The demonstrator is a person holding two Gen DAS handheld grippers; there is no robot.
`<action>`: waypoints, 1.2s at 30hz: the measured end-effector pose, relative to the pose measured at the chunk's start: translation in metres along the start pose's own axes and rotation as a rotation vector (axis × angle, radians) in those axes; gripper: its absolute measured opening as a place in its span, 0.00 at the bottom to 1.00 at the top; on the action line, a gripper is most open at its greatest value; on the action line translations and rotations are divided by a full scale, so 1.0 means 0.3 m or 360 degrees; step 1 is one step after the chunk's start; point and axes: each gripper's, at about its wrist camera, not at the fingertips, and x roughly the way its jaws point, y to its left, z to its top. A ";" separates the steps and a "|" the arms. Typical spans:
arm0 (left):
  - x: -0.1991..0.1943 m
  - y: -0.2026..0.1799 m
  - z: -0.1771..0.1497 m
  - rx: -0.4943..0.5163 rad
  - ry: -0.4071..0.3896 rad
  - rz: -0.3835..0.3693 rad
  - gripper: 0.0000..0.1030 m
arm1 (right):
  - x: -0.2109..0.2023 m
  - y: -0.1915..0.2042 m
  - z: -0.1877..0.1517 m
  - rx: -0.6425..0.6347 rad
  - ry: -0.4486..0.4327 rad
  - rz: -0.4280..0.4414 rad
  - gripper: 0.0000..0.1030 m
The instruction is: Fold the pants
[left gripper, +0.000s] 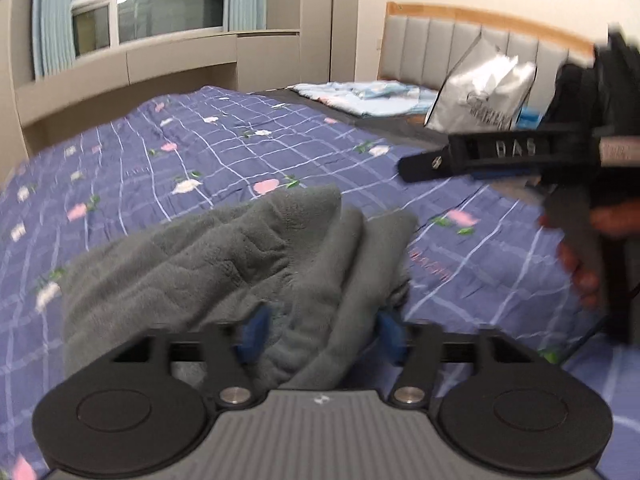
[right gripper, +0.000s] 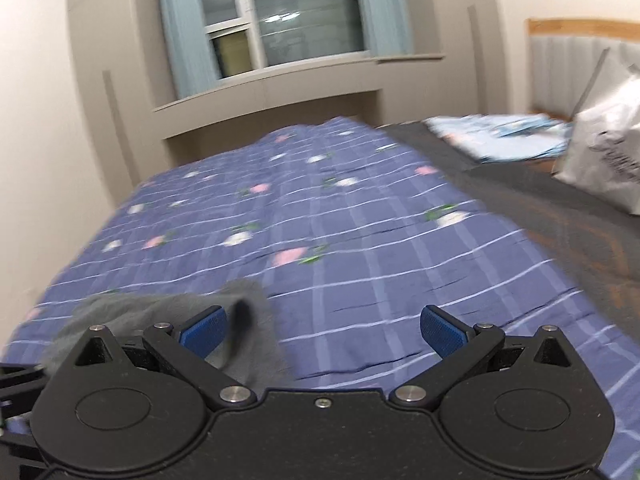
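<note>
The grey fleece pants (left gripper: 224, 264) lie bunched on the blue checked bedspread (left gripper: 200, 152). My left gripper (left gripper: 320, 334) has its blue pads on either side of a thick fold of the pants and grips it. My right gripper (right gripper: 324, 328) is open and empty above the bedspread (right gripper: 360, 240); a corner of the pants (right gripper: 168, 312) lies by its left pad. In the left wrist view the right gripper (left gripper: 520, 156) hovers at the right, above the bed, held by a hand.
A silver plastic bag (left gripper: 484, 92) and folded light-blue bedding (left gripper: 368, 96) sit near the grey headboard (left gripper: 460, 40). A window with blue curtains (right gripper: 272, 20) and beige cabinets stand beyond the bed. Dark sheet (right gripper: 560, 216) shows at right.
</note>
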 end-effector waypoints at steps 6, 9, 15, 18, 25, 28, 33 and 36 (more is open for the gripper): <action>-0.132 0.061 -0.015 -0.0167 -0.0112 0.0004 0.87 | 0.051 0.008 0.003 0.0071 0.0154 0.0304 1.00; -0.184 0.126 -0.019 -0.0272 -0.0148 0.0150 0.96 | 0.098 0.030 0.013 0.0073 0.0234 0.0384 1.00; -0.199 0.301 -0.037 -0.0607 -0.0108 0.0504 0.99 | 0.236 0.063 0.007 0.0069 0.0382 0.0406 0.90; -0.181 0.405 -0.077 -0.0817 -0.0016 0.0569 0.99 | 0.270 0.082 -0.002 0.0023 0.0379 0.0389 0.71; -0.111 0.484 -0.179 -0.1015 0.0161 0.0398 0.88 | 0.268 0.121 0.033 -0.0195 0.0263 0.0336 0.14; -0.094 0.464 -0.189 -0.1002 0.0159 0.0346 0.79 | 0.256 0.147 0.070 -0.0285 0.0167 0.0351 0.07; -0.074 0.426 -0.156 -0.0923 0.0182 0.0350 0.78 | 0.265 0.222 0.124 -0.0464 0.0028 0.0271 0.00; -0.057 0.414 -0.156 -0.0896 0.0213 0.0347 0.79 | 0.314 0.223 0.117 -0.0477 0.0071 0.0206 0.00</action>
